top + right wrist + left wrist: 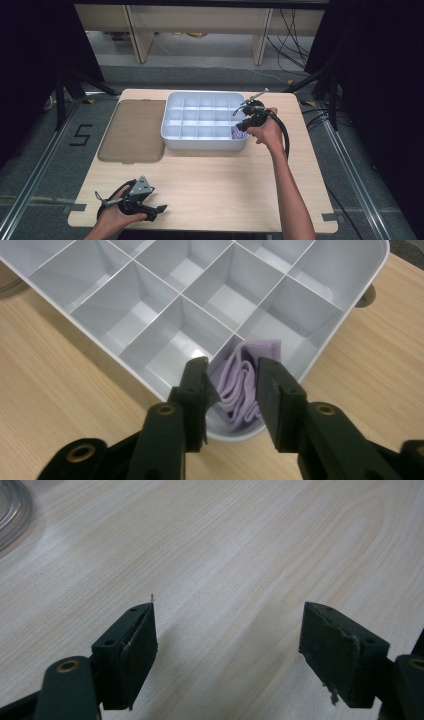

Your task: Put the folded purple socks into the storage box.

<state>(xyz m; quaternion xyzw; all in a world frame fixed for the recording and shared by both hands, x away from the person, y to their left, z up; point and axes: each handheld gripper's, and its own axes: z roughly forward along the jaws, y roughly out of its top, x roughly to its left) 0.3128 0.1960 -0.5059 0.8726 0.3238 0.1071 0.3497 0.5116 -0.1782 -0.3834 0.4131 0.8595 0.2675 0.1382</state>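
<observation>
One-piece job, by the look of it, and nearing its end. Seeing the lilac cloth (245, 382) lying folded in the corner compartment of the white divided tray (200, 142) nearest the right hand, standing on edge against the divider. Finding the other compartments bare.

Hovering the right gripper (232, 365) just above that corner, jaws standing partly apart on either side of the cloth's top folds and not pressing on them. Judging this as a release, with the placing itself apparently done, though not ruling out a reach to pick up.

Resting the left gripper (157, 212) low at the near left corner of the table (215, 190), well apart from the tray. Keeping its jaws spread wide over bare wood in the left gripper view, pinching nothing.

Noting the brown translucent lid (132, 130) lying flat just beside the tray's left wall. Reckoning what is left: lifting the right gripper clear, then possibly fitting that lid over the tray.
</observation>
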